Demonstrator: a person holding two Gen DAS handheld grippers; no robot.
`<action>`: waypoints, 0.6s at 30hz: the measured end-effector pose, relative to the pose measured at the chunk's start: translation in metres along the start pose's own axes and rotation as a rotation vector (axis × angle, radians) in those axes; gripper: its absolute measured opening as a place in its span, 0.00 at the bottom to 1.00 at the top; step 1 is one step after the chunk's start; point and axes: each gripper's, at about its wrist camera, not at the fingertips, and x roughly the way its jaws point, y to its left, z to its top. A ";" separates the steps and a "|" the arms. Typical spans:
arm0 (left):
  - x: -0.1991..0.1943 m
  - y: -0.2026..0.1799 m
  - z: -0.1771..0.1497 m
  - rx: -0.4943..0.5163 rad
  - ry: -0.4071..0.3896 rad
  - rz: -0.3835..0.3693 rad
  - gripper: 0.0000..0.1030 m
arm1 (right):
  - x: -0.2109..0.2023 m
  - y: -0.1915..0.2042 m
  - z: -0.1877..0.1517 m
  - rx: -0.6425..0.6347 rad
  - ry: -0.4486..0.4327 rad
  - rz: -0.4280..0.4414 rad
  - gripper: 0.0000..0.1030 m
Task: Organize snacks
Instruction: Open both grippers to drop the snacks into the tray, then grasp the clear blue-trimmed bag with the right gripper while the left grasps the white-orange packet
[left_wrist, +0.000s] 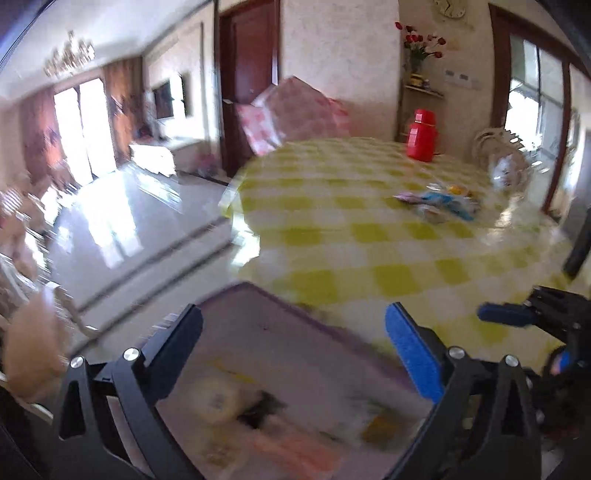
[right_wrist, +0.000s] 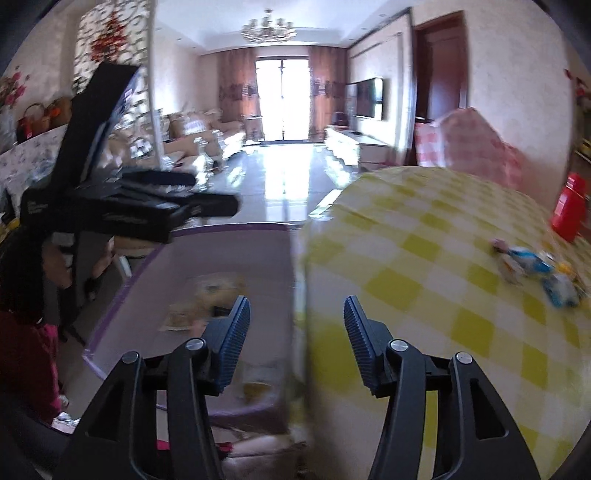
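Both grippers hover over the purple tray (left_wrist: 236, 295) at the worktop (left_wrist: 369, 240) edge: left gripper (left_wrist: 295, 347) spread wide w/ nothing in it, right gripper (right_wrist: 295, 332) part open, also empty. Some snacks (left_wrist: 221, 400) already lie in the tray, prob. as the collection spot. Remaining wrapped snacks (left_wrist: 439, 203) sit well apart across the checked cloth near the red jar (left_wrist: 421, 136).

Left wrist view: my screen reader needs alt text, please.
The open, empty left claw hovers over a purple-rimmed tray holding blurred snacks, at the edge of a yellow-checked table. More wrapped snacks and a red jar lie farther off.
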 end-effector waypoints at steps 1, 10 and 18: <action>0.004 -0.005 0.001 -0.008 0.012 -0.031 0.97 | -0.001 -0.010 -0.002 0.019 -0.001 -0.017 0.55; 0.093 -0.107 0.033 0.048 0.203 -0.263 0.97 | -0.029 -0.150 -0.049 0.268 0.041 -0.273 0.56; 0.217 -0.200 0.093 0.044 0.250 -0.257 0.97 | -0.057 -0.239 -0.086 0.465 0.026 -0.357 0.57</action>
